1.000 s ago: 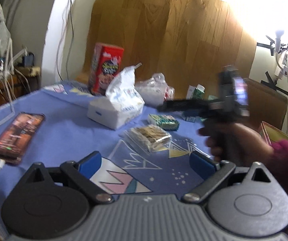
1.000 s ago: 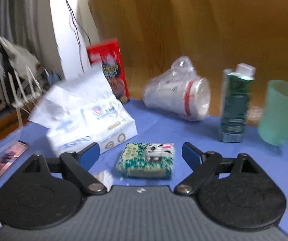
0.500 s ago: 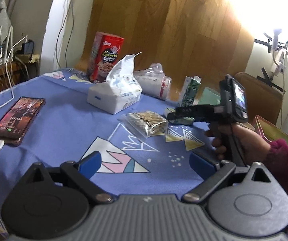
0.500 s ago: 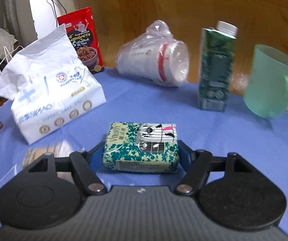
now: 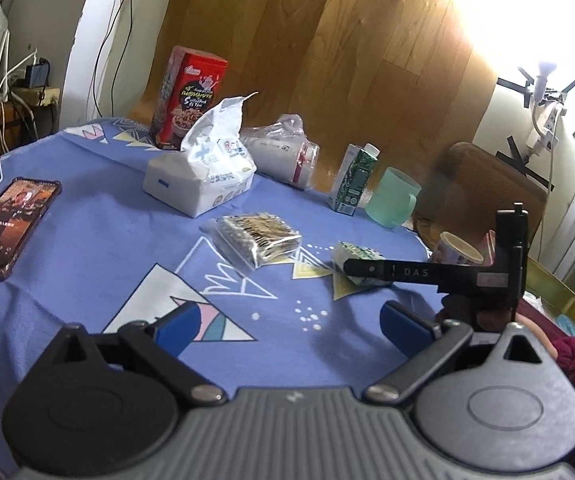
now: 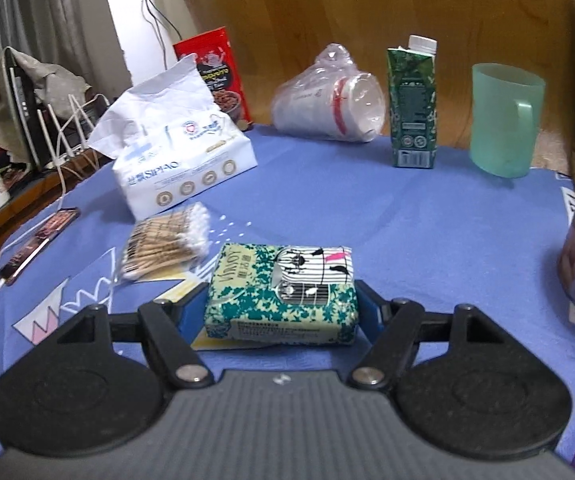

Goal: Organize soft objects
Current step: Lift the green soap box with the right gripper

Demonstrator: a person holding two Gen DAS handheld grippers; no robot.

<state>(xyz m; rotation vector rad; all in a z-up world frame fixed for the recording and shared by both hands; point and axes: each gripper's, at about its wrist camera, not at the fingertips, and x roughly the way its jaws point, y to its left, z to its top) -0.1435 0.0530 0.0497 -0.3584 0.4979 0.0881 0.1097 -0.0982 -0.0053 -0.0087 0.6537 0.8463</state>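
Right hand-held gripper (image 6: pixel 281 312) clamped on green pocket tissue pack (image 6: pixel 283 292), held near right edge of blue-clothed worktop (image 6: pixel 407 216), beside cotton swab bag (image 6: pixel 167 244). Left hand-held gripper (image 5: pixel 287 320) spread apart, nothing between fingers, above near edge.

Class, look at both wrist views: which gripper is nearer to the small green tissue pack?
Right. The right gripper has the tissue pack between its fingers, pads against its sides. The left gripper is open, well short of it, over bare cloth.
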